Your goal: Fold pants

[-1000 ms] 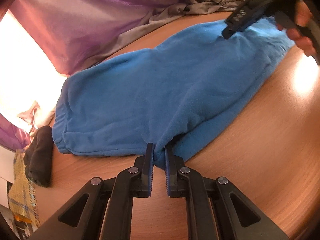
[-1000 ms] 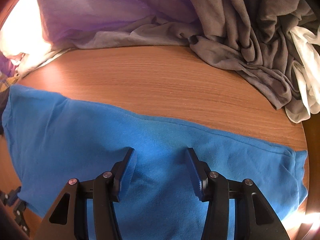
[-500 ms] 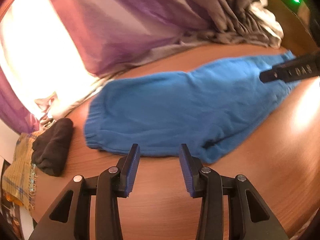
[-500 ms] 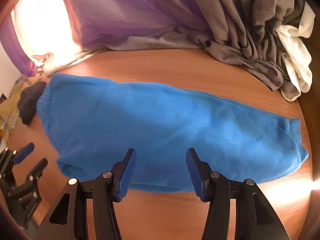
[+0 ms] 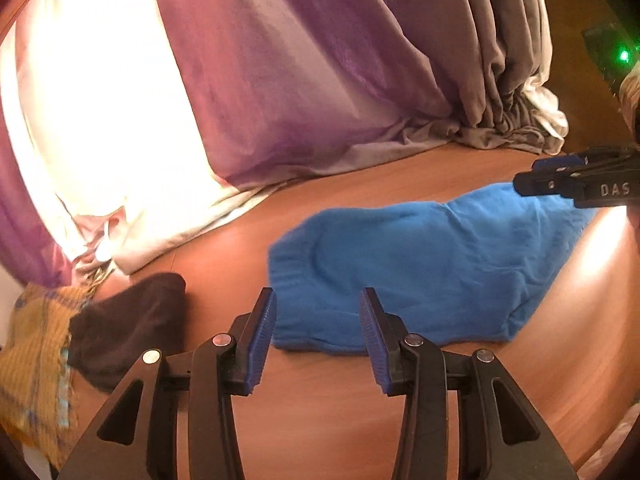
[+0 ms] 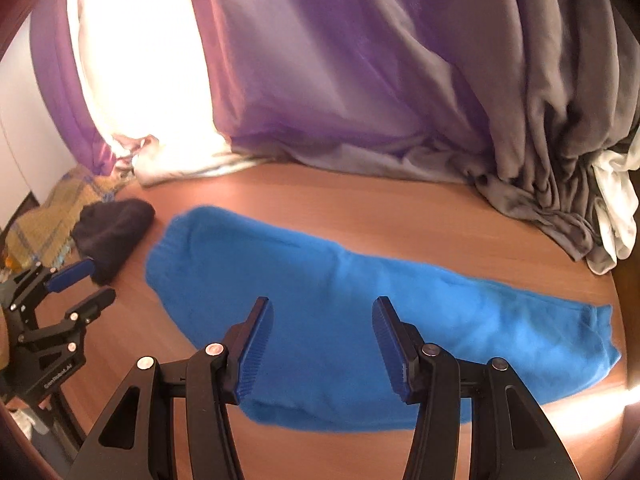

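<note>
Left wrist view: the left gripper (image 5: 316, 320) fills the lower frame, jaws wide apart and empty, above bare brown wooden tabletop (image 5: 340, 400). Just beyond its tips, centre right, lie the bright blue fleece pants (image 5: 420, 272), flat. Right wrist view: the right gripper (image 6: 322, 332), equally spread and empty, hovers over the pants' near edge (image 6: 340, 340); a dark knitted cloth (image 6: 112, 236) sits upper left.
</note>
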`<state>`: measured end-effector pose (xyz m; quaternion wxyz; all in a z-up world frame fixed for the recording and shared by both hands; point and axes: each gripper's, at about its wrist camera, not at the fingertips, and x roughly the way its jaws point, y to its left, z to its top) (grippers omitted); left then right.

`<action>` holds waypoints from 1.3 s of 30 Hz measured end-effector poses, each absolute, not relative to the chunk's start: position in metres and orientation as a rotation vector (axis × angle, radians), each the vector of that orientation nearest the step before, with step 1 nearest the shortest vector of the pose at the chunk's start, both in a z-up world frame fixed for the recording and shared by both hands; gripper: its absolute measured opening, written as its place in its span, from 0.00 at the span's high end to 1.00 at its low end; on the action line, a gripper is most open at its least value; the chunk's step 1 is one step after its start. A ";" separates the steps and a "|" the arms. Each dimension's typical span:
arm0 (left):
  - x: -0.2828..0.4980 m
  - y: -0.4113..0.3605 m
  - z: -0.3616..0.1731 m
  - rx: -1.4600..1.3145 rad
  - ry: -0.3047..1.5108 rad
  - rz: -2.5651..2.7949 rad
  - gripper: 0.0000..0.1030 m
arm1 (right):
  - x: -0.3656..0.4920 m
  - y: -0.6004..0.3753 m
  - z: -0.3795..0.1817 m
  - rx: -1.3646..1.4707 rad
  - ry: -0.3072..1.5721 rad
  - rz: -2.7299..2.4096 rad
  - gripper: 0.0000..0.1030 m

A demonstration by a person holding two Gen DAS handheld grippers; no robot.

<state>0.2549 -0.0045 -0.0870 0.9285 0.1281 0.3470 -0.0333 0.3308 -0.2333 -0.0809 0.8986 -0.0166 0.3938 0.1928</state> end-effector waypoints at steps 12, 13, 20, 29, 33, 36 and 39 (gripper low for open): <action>0.310 0.080 -0.078 0.232 0.698 -0.339 0.59 | 0.327 -0.149 -0.070 0.033 0.750 0.291 0.50; 0.318 0.084 -0.079 0.234 0.697 -0.373 0.59 | 0.329 -0.142 -0.070 0.030 0.744 0.284 0.50; 0.386 0.106 -0.087 0.241 0.759 -0.663 0.59 | 0.353 -0.109 -0.077 0.011 0.740 0.244 0.50; 0.450 0.098 -0.119 0.359 0.884 -0.979 0.60 | 0.390 -0.075 -0.110 0.054 0.821 0.255 0.50; 0.474 0.089 -0.128 0.331 0.949 -1.145 0.61 | 0.398 -0.073 -0.125 0.073 0.865 0.243 0.50; 0.486 0.083 -0.135 0.342 0.986 -1.232 0.61 | 0.400 -0.071 -0.133 0.095 0.904 0.248 0.50; 0.496 0.075 -0.144 0.361 1.017 -1.317 0.61 | 0.402 -0.063 -0.139 0.078 0.924 0.256 0.50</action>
